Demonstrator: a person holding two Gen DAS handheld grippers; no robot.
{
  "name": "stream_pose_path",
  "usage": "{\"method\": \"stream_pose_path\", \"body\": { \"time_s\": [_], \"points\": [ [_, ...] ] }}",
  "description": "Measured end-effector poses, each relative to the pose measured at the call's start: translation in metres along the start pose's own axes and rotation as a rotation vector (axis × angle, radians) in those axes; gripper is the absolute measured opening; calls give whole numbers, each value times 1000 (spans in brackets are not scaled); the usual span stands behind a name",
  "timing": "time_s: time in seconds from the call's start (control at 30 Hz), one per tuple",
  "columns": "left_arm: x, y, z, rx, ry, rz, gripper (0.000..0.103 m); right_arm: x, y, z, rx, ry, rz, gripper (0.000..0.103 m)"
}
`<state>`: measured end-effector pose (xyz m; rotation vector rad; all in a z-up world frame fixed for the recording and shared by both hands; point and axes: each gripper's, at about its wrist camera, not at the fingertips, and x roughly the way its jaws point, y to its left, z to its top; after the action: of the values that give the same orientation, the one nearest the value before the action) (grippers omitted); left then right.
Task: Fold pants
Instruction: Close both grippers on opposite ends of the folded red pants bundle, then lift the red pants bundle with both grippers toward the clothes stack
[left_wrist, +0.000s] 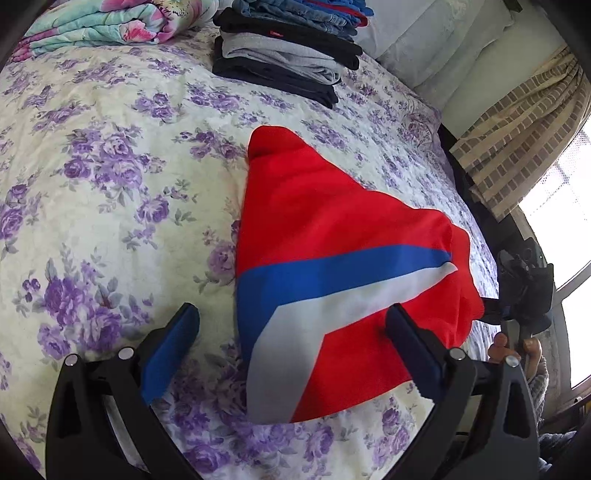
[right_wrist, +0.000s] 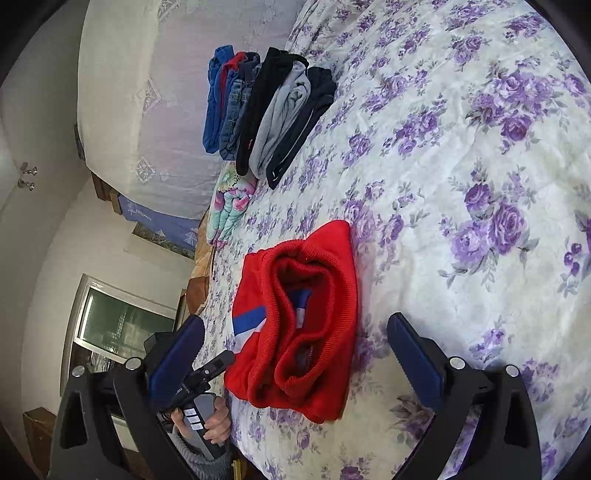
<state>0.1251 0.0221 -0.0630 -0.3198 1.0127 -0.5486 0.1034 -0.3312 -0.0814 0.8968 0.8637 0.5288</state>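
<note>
The red pants (left_wrist: 325, 229) with a blue and white stripe lie folded on the floral bedspread (left_wrist: 110, 184). My left gripper (left_wrist: 291, 325) is open and empty, its fingers astride the near end of the pants just above them. In the right wrist view the pants (right_wrist: 306, 325) show their ribbed open end. My right gripper (right_wrist: 295, 332) is open and empty, close in front of that end. The other gripper and the hand on it (right_wrist: 207, 406) show at the lower left of the right wrist view.
A stack of folded dark, grey and denim clothes (left_wrist: 280, 55) sits at the far side of the bed, also in the right wrist view (right_wrist: 266, 110). A folded floral quilt (left_wrist: 103, 26) lies beside it. The bed edge and a curtain (left_wrist: 517, 140) are at right.
</note>
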Motion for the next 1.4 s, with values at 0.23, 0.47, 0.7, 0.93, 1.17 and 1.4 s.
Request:
{"method": "stream_pose_path", "body": {
  "time_s": [0.23,0.47,0.7,0.93,1.17,1.4],
  "points": [
    [7,7,7,4,-13,-64,98,29,9,18,-42,76,-50,100],
    [7,5,5,7,-12,-78,98,41,20,17,-100,68,-59,100],
    [9,9,7,-23,14,-180,98,50,28,11,-128,43,-20,98],
    [19,10,18,-43,10,-213,98,44,6,18,-71,12,12,56],
    [20,3,13,-40,-5,-205,68,40,7,14,-78,-18,20,50],
    [17,38,14,-191,-16,-312,39,39,5,13,-80,-24,31,50]
  ]
}}
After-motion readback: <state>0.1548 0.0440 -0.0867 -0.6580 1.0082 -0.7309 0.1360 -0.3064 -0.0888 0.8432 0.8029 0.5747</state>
